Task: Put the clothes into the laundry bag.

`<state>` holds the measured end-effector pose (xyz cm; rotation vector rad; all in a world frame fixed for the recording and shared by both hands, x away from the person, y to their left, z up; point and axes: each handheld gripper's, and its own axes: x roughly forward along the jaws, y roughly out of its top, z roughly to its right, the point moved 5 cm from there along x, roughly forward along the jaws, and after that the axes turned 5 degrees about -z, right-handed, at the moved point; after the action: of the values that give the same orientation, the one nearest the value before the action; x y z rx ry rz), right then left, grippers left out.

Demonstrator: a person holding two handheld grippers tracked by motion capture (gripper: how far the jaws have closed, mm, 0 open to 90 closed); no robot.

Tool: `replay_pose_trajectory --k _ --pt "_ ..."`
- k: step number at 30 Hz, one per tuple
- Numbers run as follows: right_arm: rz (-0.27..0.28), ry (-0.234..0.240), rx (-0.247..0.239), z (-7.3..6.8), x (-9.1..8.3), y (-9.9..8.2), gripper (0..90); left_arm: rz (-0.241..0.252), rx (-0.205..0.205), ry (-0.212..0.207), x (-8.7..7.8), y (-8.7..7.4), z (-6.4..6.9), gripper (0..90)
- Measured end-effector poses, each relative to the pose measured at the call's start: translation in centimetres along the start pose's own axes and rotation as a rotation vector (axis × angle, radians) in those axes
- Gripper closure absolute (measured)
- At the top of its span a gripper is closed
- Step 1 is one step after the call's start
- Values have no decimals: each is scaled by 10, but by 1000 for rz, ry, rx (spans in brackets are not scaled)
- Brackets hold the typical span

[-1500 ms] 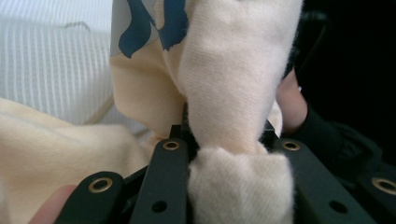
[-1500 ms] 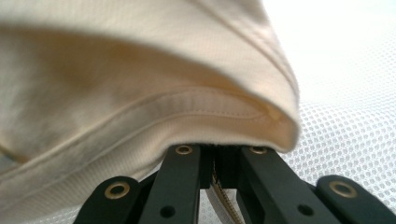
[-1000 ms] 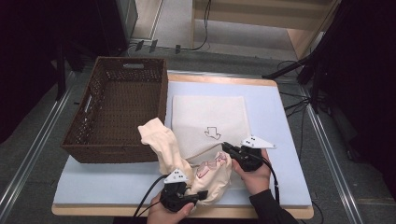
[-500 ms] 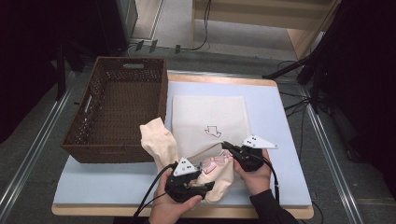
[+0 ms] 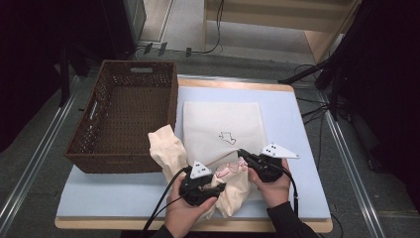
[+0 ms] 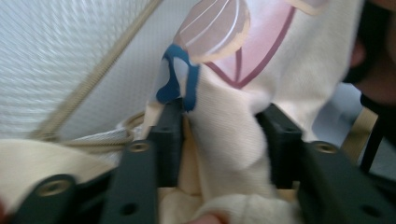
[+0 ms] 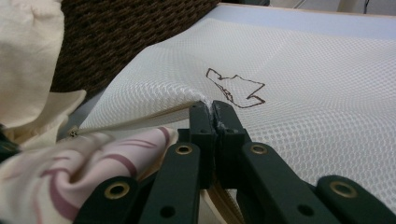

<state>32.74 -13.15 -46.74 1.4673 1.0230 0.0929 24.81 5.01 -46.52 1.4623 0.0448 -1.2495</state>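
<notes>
Black tongs [image 5: 218, 187], brass-ringed screws, dark sleeves.

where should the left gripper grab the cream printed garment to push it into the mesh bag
Probably on the bunched fold of the cream garment just below its pink and blue print, coming from the near edge toward the mesh bag. That fold already stands between the left gripper jaws, which have just been opening, and the right gripper pinches the bag's edge up, so the mouth faces that way.

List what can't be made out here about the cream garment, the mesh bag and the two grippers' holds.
- Cream garment: high view, its lower part is hidden under the left gripper and hand.
- Left gripper: left gripper view is blurred; cloth lies between the just-opening jaws, contact unclear.
- Mesh bag: right gripper view, the right gripper covers its pinched edge.
- Basket: high view, near wall hides the floor behind it.
</notes>
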Motion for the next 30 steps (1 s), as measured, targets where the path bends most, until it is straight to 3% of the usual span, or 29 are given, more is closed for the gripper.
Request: replay_pose_trajectory --k 1,2,4,5,6,7,11,12,13,14,15,17,20,21,22,24,25,28,29,30 --pt "-5 0 -7 0 1 -1 879 0 0 0 0 0 0 448" --pt "-6 -1 -14 -1 2 -1 879 40 7 29 -21 -5 -5 431" --pt "-13 -5 -15 -1 3 -2 879 80 6 72 -39 -10 -14 416" --pt "-13 -5 -15 -1 3 -2 879 80 6 72 -39 -10 -14 415" --pt "-16 -6 -17 -1 3 -2 879 121 -2 109 -54 -14 -23 416" --pt "-18 -7 -19 -1 3 -3 878 136 3 124 -60 -15 -27 416" --pt "-25 -13 -19 -2 5 -4 878 205 -7 254 -79 -15 -43 455" --pt "-25 -13 -19 -2 5 -4 878 205 -7 254 -79 -15 -43 457" --pt "-27 -15 -18 -2 5 -4 879 205 -35 306 -81 -16 -51 458" --pt "-27 -15 -18 -2 5 -4 879 205 -35 306 -81 -16 -51 460" --pt "-26 -16 -19 -2 6 -4 879 173 -71 319 -75 -18 -58 461" --pt "-28 -16 -21 -2 6 -4 878 146 -89 352 -66 -21 -66 497" --pt "-28 -15 -21 -2 6 -4 878 74 -125 303 -52 -25 -74 732" --pt "-26 -15 -22 -2 6 -4 878 74 -125 303 -52 -25 -74 806" --pt "-27 -14 -24 -2 6 -4 878 51 -141 248 -47 -26 -76 855" --pt "-28 -12 -23 -2 6 -4 878 29 -138 198 -44 -27 -72 876" --pt "-28 -12 -22 -2 6 -4 878 19 -128 153 -41 -28 -67 879" --pt "-27 -13 -23 -2 6 -4 878 26 -43 112 -38 -28 -44 879" --pt "-27 -14 -25 -2 6 -4 878 26 -43 112 -38 -28 -44 876" --pt "-27 -15 -24 -2 6 -4 879 32 -31 71 -37 -24 -35 871"
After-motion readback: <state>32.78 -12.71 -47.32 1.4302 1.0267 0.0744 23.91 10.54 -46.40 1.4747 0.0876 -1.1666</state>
